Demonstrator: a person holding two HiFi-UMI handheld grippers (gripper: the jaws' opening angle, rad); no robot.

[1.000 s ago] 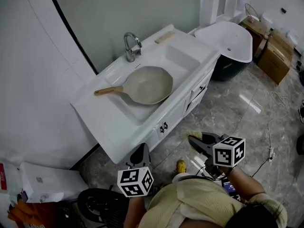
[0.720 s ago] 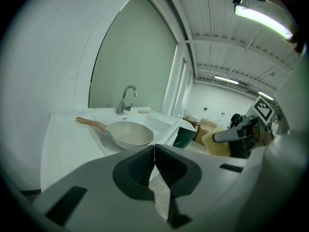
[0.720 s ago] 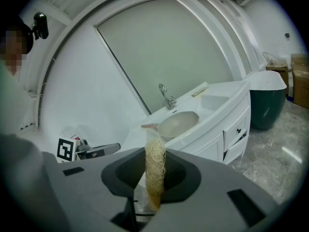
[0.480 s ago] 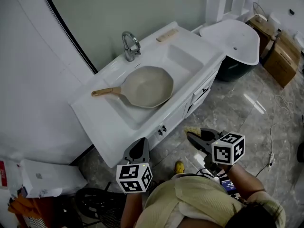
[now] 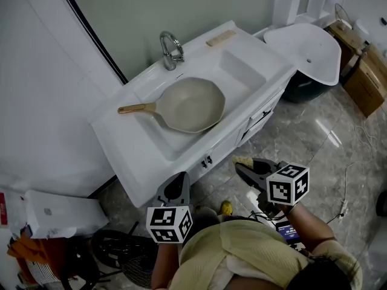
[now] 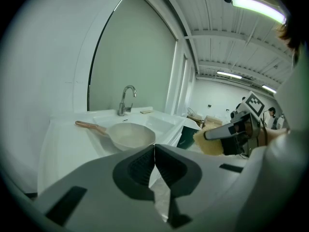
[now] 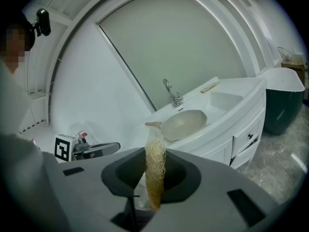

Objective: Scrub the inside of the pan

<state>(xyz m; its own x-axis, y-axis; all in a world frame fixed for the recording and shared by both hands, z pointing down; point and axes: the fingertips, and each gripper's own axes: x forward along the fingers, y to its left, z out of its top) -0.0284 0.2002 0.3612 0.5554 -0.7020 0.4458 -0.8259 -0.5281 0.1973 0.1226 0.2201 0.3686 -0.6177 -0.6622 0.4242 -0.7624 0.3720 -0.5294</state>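
A beige pan (image 5: pixel 192 104) with a wooden handle (image 5: pixel 135 108) rests in the white sink (image 5: pixel 242 68), its inside facing up. It also shows in the left gripper view as the pan (image 6: pixel 130 134) and in the right gripper view as the pan (image 7: pixel 184 123). Both grippers hang low in front of the cabinet, well short of the pan. My left gripper (image 5: pixel 175 187) is shut with nothing between its jaws. My right gripper (image 5: pixel 243 167) is shut on a yellow fibrous scrubber (image 7: pixel 155 170), whose tip sticks out as the scrubber (image 5: pixel 243 160).
A chrome faucet (image 5: pixel 171 50) stands behind the sink, and a small wooden piece (image 5: pixel 221 38) lies on the counter's far end. A white tub-shaped lid (image 5: pixel 305 50) sits on a dark bin to the right, with cardboard boxes (image 5: pixel 375 71) beyond. Bags (image 5: pixel 54 222) lie lower left.
The head view has shifted slightly, so the counter and pan sit a little further right in frame. Both grippers stay low before the cabinet; the right still holds the scrubber.
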